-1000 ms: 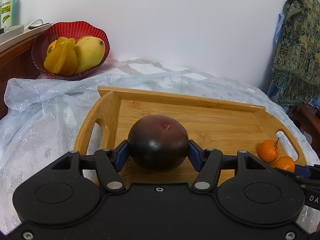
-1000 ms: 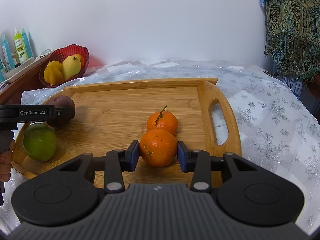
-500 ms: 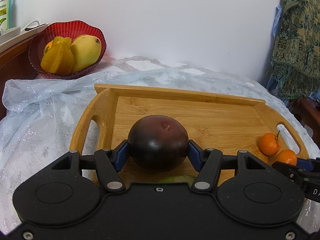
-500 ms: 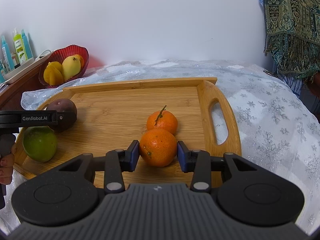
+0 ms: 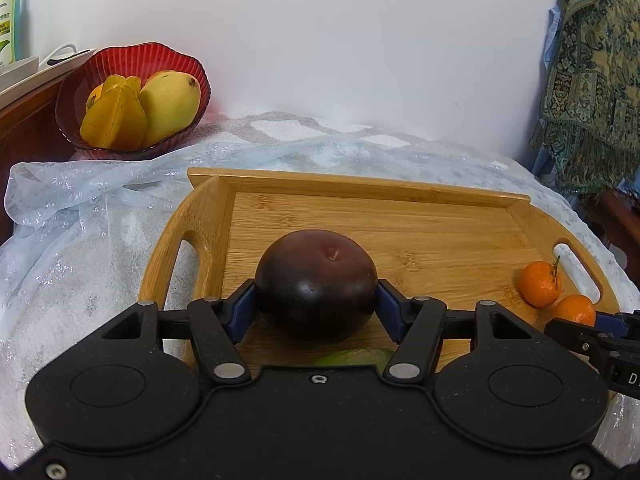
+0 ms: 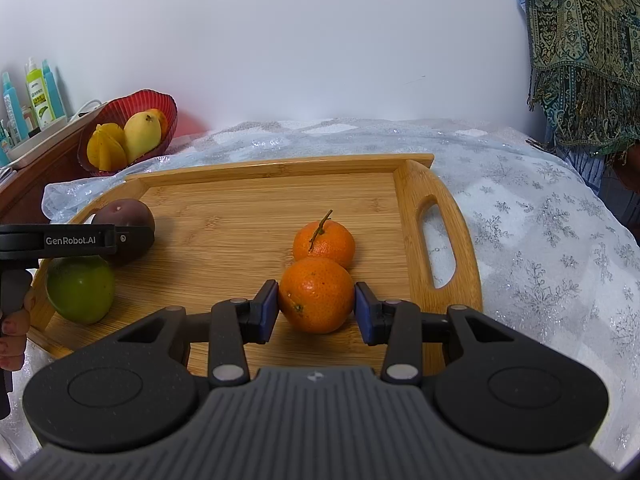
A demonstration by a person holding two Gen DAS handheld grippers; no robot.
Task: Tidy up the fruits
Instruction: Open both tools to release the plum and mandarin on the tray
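Holding steady on both sides: across the last second almost nothing has changed, neither fruit has left the bamboo tray, though the left wrist view has crept so that a sliver of the green fruit now peeks under the dark one. That means the sorting is paused at grasp stage, with lift and transfer probably next. Left hand-held gripper is about half spread, blue pads pressed on both flanks of the dark purple passion fruit, grasping it near the tray's left handle end; whether the fruit rests on the wood or is just clear of it can't be told. Right hand-held gripper is narrower, pads against the near tangerine, clenched on it, fruit seemingly on the tray floor beside the right handle. Second tangerine, with stem, sits just behind, touching it. Red bowl with mango and starfruit sits back left, off the tray, likely the drop target. Risk: lifting the near tangerine may nudge its neighbour.
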